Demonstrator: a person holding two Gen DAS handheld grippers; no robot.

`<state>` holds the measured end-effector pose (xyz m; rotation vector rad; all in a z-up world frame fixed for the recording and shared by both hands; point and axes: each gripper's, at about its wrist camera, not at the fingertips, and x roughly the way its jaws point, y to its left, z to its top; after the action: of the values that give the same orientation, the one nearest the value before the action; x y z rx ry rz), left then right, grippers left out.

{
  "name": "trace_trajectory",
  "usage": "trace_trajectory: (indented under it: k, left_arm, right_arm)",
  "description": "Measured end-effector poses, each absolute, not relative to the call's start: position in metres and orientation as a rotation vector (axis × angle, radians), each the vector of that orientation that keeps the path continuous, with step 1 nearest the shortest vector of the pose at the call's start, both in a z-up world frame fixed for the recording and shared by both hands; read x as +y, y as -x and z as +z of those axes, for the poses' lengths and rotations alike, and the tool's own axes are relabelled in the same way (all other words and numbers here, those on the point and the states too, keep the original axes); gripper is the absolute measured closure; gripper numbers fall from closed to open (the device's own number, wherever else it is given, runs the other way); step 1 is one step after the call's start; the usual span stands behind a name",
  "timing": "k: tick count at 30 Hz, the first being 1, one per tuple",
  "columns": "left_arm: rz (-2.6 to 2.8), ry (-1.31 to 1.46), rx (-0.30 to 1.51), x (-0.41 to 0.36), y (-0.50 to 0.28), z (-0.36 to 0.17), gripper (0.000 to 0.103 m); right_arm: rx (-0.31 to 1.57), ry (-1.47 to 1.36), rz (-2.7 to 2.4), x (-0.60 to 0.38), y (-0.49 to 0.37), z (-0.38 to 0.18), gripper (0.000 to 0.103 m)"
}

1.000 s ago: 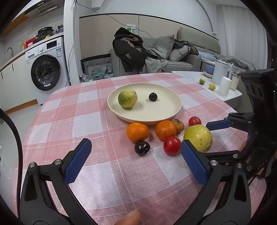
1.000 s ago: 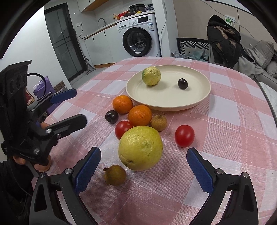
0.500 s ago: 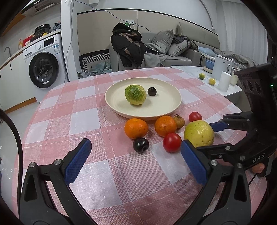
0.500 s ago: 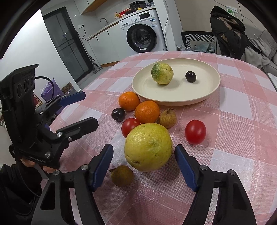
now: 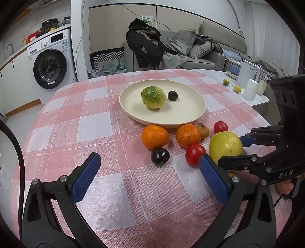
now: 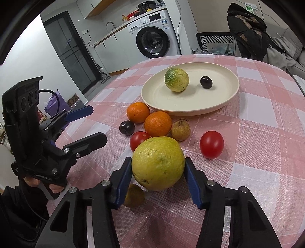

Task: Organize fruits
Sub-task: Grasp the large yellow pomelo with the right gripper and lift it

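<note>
In the lower middle of the right wrist view the right hand-held gripper (image 6: pixel 158 171) has closed from wide onto the big yellow fruit (image 6: pixel 158 163) on the tabletop (image 6: pixel 257 171), so it seems ready to lift toward the plate (image 6: pixel 190 109), while the left hand-held gripper (image 5: pixel 148 175) hangs wide, holding nothing

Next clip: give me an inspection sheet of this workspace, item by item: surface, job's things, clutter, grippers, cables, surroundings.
Surface: round table with pink checked cloth.
Job's things: cream plate holds a green-yellow citrus and a dark plum. On the cloth: two oranges, second plum, two tomatoes, two small brown fruits, large yellow citrus.
Clutter: nothing seen on the table.
Grippers: right gripper has both pads against the large yellow citrus; left gripper open, empty.
Cables: wall cable behind the sofa.
Surroundings: washing machine, sofa piled with clothes, side table.
</note>
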<state>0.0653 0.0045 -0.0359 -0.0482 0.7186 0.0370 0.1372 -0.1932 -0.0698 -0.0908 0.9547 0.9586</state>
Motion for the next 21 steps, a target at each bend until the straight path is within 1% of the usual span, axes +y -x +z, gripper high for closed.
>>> trace_trajectory:
  k: [11, 14, 16, 18, 19, 21]
  left_arm:
    - [0.031, 0.047, 0.786, 0.005, -0.077, -0.047, 0.002]
    - [0.034, 0.03, 0.812, 0.001, -0.083, -0.051, 0.007]
    - [0.045, 0.031, 0.823, 0.002, -0.088, -0.053, 0.014]
    - [0.045, 0.043, 0.839, 0.004, -0.092, -0.056, 0.023]
    - [0.047, 0.054, 0.855, 0.006, -0.095, -0.059, 0.025]
    - [0.041, 0.075, 0.883, 0.01, -0.1, -0.064, 0.037]
  right_arm:
    - [0.825, 0.074, 0.927, -0.203, -0.131, -0.052, 0.049]
    - [0.805, 0.056, 0.921, -0.206, -0.133, -0.048, 0.049]
    - [0.803, 0.048, 0.923, -0.206, -0.135, -0.047, 0.049]
    - [0.802, 0.045, 0.924, -0.206, -0.135, -0.046, 0.049]
    - [0.801, 0.046, 0.924, -0.207, -0.134, -0.045, 0.049]
    - [0.804, 0.044, 0.926, -0.207, -0.134, -0.045, 0.049]
